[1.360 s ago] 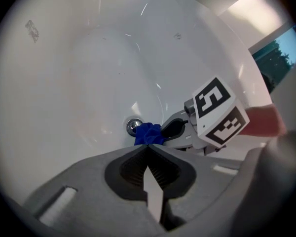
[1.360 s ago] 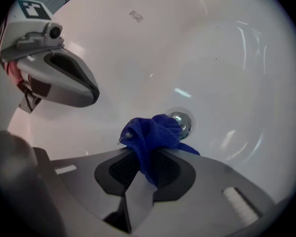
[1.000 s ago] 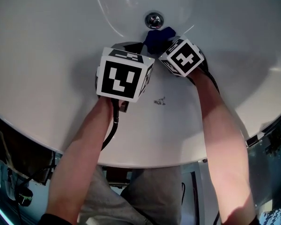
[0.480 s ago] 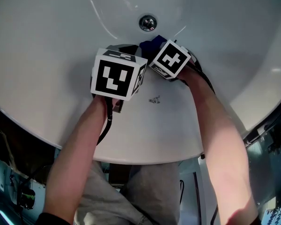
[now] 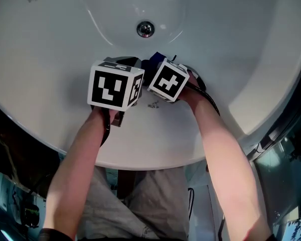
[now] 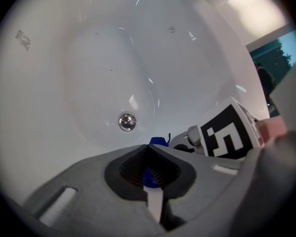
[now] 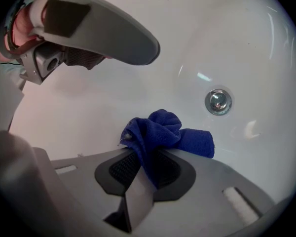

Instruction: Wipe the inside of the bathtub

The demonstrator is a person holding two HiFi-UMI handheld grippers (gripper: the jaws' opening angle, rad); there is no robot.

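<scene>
The left gripper points into the white bathtub, jaws meeting at their tips. Just beyond them shows what seems a blue cloth, near the drain.

Left gripper jaws closed; right gripper jaws clamped on blue cloth

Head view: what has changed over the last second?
The right gripper, shut on the blue cloth, has dragged it back from the drain toward the near rim of the bathtub, ending close beside the left gripper. Nothing was taken or let go. The left gripper stays shut and empty, roughly where it was.
</scene>
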